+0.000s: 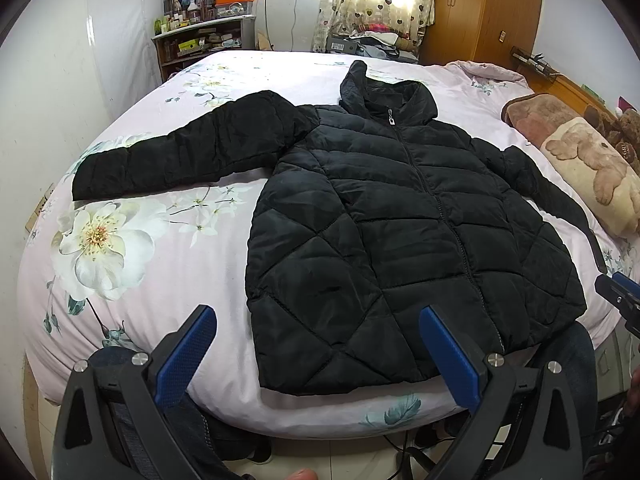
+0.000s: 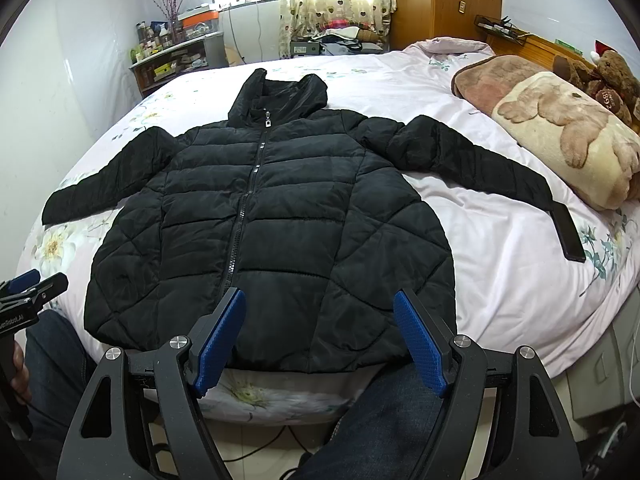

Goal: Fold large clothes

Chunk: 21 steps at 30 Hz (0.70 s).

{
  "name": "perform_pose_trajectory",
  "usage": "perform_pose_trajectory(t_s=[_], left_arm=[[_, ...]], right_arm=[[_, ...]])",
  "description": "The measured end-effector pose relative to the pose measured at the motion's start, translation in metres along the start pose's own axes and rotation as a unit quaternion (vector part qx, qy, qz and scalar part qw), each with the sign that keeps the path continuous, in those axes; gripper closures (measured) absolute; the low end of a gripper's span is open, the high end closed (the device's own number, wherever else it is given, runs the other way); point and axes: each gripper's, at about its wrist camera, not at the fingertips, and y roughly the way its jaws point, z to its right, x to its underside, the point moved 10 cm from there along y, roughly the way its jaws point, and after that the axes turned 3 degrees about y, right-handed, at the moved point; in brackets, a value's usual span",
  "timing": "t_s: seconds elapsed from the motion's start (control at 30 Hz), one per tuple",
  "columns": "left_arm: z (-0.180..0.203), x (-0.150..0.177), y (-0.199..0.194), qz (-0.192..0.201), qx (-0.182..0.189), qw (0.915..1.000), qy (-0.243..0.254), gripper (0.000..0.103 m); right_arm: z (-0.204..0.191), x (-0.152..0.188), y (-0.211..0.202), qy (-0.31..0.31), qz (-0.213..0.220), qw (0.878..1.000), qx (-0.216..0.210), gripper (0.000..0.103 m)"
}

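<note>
A black quilted hooded puffer jacket [image 2: 276,216] lies zipped and face-up, sleeves spread, on the floral pink bed [image 1: 168,248]. The left claw [image 1: 318,356] and right claw [image 2: 320,340] hover wide open at its hem, holding nothing.

the black puffer jacket [image 2: 280,216] is quilted cloth with a faint sheen, lying on a smooth matt floral bedsheet [image 1: 192,248]. gripper pads [image 2: 420,344] are blue, dimpled plastic; the wardrobe [image 1: 480,8] is glossy wood, the folded blanket [image 2: 568,136] plush.
</note>
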Motion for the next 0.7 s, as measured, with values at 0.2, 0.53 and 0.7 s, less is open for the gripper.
perform_pose_trajectory(t_s=[0.2,0.53,0.7], left_arm=[[0.0011,0.0002,-0.0003,0.0,0.001,1.0,0.0,0.001],[0.0008,0.0002,-0.0003,0.0,0.001,1.0,-0.001,0.001],[0.0012,0.0001,-0.0001,0.0,0.001,1.0,-0.001,0.001]], right_arm=[[0.0005,0.0009,0.0013,-0.001,0.0,1.0,0.001,0.027],[0.0002,0.0009,0.0011,-0.001,-0.001,1.0,0.001,0.027],[0.0001,0.0004,0.0008,-0.001,0.0,1.0,0.001,0.027]])
